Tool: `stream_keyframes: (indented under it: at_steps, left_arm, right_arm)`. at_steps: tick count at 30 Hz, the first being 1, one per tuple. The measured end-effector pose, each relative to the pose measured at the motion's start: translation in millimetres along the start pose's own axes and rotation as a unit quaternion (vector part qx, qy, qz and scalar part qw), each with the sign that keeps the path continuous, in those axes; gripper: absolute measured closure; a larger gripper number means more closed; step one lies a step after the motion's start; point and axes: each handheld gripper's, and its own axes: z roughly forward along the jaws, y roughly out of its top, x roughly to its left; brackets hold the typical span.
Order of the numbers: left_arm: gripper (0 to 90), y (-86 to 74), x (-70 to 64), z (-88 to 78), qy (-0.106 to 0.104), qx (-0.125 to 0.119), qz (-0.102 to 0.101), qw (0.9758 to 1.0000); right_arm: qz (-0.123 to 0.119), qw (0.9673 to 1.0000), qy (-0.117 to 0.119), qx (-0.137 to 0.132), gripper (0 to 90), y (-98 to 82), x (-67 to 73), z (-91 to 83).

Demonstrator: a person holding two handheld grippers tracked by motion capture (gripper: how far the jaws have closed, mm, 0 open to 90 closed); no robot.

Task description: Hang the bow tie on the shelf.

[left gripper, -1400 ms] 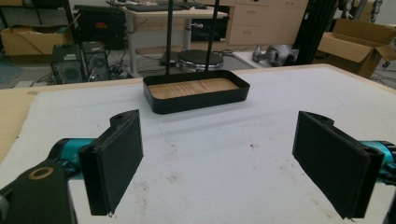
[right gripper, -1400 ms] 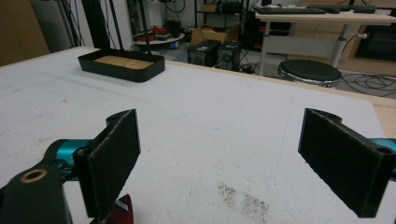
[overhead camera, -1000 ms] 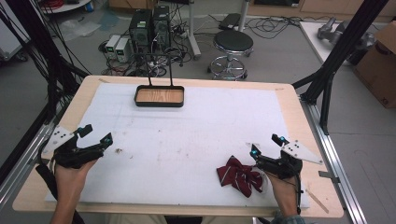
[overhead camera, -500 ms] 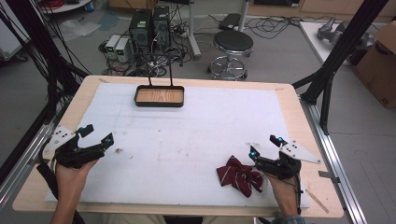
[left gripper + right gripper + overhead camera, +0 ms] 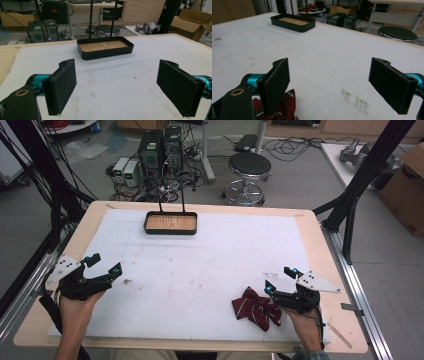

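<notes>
Dark-red striped bow tie (image 5: 256, 306) is lying just left of right gripper (image 5: 281, 279), partly hiding behind its jaw in right gripper view; both grippers, incl. left gripper (image 5: 104, 265), gaping wide w/ nothing between.

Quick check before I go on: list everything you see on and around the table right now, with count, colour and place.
Bow tie: one, dark red with pale stripes, near edge of the table, just left of the right gripper.
Tray: one, black rim with a wooden floor, far side of the table, left of centre; two thin black rods rise behind it.
Table cover: one, white, scuffed, over most of the wooden tabletop.
Stool: one, black round seat on a chrome base, on the floor beyond the table.
Computer towers: two, dark, on the floor beyond the table.
Cardboard box: one, brown, floor at far right.
Left gripper: one, black with teal, near left, jaws open.
Right gripper: one, black with teal, near right, jaws open.
</notes>
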Motion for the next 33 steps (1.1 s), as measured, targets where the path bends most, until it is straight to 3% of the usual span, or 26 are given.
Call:
stream_keyframes:
  at_steps: [2,4,7,9,13,14,16,19,20,23,26,27,30,32,33]
  left_arm:
    - [16.4,-0.2,-0.3,0.4,-0.001,0.002,0.001,1.0]
    - [16.4,-0.4,-0.5,0.9,-0.002,0.003,0.001,1.0]
    - [16.4,-1.2,-0.8,1.9,-0.003,0.004,0.0,1.0]
    - [16.4,-1.2,-0.8,2.0,-0.003,0.004,0.0,1.0]
    - [16.4,-0.9,-1.0,2.2,-0.003,0.006,0.001,1.0]
    - [16.4,-0.8,-1.1,2.2,-0.003,0.006,0.001,1.0]
    - [16.4,-0.7,-1.4,2.2,-0.005,0.005,0.0,1.0]
    - [16.4,-0.2,-2.1,2.2,-0.006,0.005,0.001,1.0]
    - [16.4,-0.2,-2.4,2.2,-0.006,0.004,0.001,1.0]
    - [16.4,-0.2,-2.6,2.2,-0.005,0.003,0.0,1.0]
    - [16.4,-0.2,-2.8,2.2,-0.006,0.003,-0.001,1.0]
    - [16.4,-0.2,-2.7,2.3,-0.006,0.005,0.001,1.0]
    - [16.4,-0.7,-3.3,3.0,-0.007,0.007,0.001,0.9999]
    - [16.4,-0.9,-3.3,3.2,-0.008,0.007,0.002,0.9999]
    - [16.4,-0.8,-3.4,3.3,-0.008,0.008,0.003,0.9999]
  right_arm:
    - [-0.004,0.9999,0.012,0.003,18.2,-0.7,-0.3,0.9]
    - [-0.016,0.9985,0.046,0.024,20.5,-3.0,-0.3,3.3]
    - [-0.022,0.997,0.069,0.03,21.4,-5.2,-3.2,4.1]
    - [-0.025,0.9953,0.086,0.035,27.1,-6.6,-4.5,2.9]
    - [-0.06,0.9897,0.117,0.058,34.4,-11.4,-2.8,3.9]
    - [-0.06,0.9897,0.117,0.058,34.4,-11.4,-2.8,3.9]
    - [-0.083,0.9842,0.135,0.079,42.0,-16.8,-0.7,6.3]
    - [-0.105,0.9782,0.142,0.109,47.5,-20.7,1.5,8.7]
    - [-0.105,0.9782,0.142,0.109,47.5,-20.7,1.5,8.7]
    - [-0.113,0.9729,0.146,0.139,55.5,-23.4,2.5,11.3]
    - [-0.114,0.9705,0.148,0.152,57.7,-24.9,2.7,12.9]
    - [-0.114,0.9663,0.155,0.171,58.3,-27.1,3.0,15.7]
    - [-0.117,0.9609,0.159,0.194,60.3,-30.4,4.8,20.3]
    - [-0.116,0.9605,0.157,0.198,62.8,-30.8,5.4,21.1]
    - [-0.115,0.962,0.153,0.195,71.8,-29.5,5.8,20.8]
